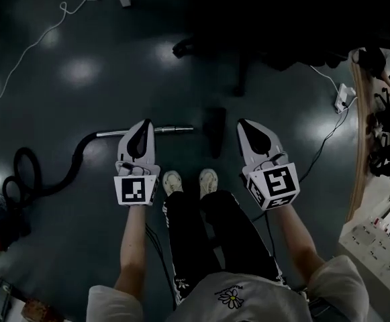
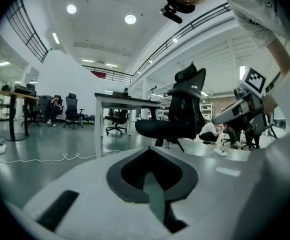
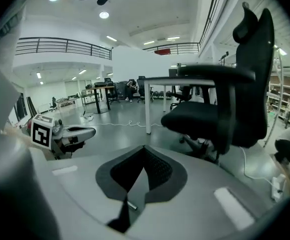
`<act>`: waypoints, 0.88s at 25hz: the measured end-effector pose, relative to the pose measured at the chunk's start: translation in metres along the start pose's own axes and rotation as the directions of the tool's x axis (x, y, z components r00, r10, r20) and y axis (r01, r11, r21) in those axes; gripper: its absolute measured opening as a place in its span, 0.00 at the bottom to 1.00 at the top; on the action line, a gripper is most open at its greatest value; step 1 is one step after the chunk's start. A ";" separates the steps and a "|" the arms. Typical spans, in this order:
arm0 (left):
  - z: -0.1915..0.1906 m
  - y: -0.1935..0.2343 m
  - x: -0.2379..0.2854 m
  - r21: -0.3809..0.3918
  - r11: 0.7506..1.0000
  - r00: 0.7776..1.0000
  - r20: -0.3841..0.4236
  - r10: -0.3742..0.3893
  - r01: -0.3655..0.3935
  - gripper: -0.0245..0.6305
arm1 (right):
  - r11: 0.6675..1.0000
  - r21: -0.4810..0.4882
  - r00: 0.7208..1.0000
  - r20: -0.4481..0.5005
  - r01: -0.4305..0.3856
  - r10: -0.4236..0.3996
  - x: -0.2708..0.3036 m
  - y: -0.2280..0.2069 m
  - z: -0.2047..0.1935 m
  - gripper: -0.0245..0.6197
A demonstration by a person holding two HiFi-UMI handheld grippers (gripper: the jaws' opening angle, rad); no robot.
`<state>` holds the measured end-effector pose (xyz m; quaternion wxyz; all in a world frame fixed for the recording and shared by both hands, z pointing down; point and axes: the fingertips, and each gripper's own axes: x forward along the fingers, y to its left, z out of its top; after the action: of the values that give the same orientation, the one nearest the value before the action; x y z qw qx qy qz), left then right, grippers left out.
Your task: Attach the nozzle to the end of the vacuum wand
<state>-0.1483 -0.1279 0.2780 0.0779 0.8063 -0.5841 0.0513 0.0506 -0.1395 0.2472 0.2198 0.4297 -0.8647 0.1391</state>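
Plainly, left gripper [image 1: 145, 123] and right gripper [image 1: 244, 123] have closed, empty jaws above the vacuum wand [image 1: 171, 130] and nozzle [image 1: 215, 130].

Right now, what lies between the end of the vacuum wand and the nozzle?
Nothing: in the head view only bare floor separates the end of the wand from the dark nozzle.
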 end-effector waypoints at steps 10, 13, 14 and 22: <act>-0.322 -0.014 0.081 0.422 0.861 0.958 -0.129 -0.254 0.285 0.04 | 0.989 0.020 0.970 -0.193 -0.146 0.147 0.181 -0.048 -0.363 0.06; -0.380 -0.024 0.074 0.441 0.821 0.931 -0.217 -0.293 0.362 0.13 | 0.978 -0.013 0.949 -0.243 -0.210 0.201 0.189 -0.043 -0.399 0.25; -0.399 -0.027 0.069 0.435 0.809 0.915 -0.259 -0.308 0.395 0.21 | 0.974 -0.042 0.944 -0.262 -0.222 0.203 0.188 -0.039 -0.407 0.28; -0.486 -0.038 0.054 0.551 0.628 0.827 -0.468 -0.313 0.550 0.42 | 0.907 -0.368 0.924 -0.378 -0.206 0.056 0.205 -0.019 -0.460 0.38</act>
<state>-0.0915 -0.0763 0.7623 -0.1084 0.8763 -0.2908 0.3685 0.0761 -0.0928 0.7480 0.4469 0.2827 -0.8473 0.0496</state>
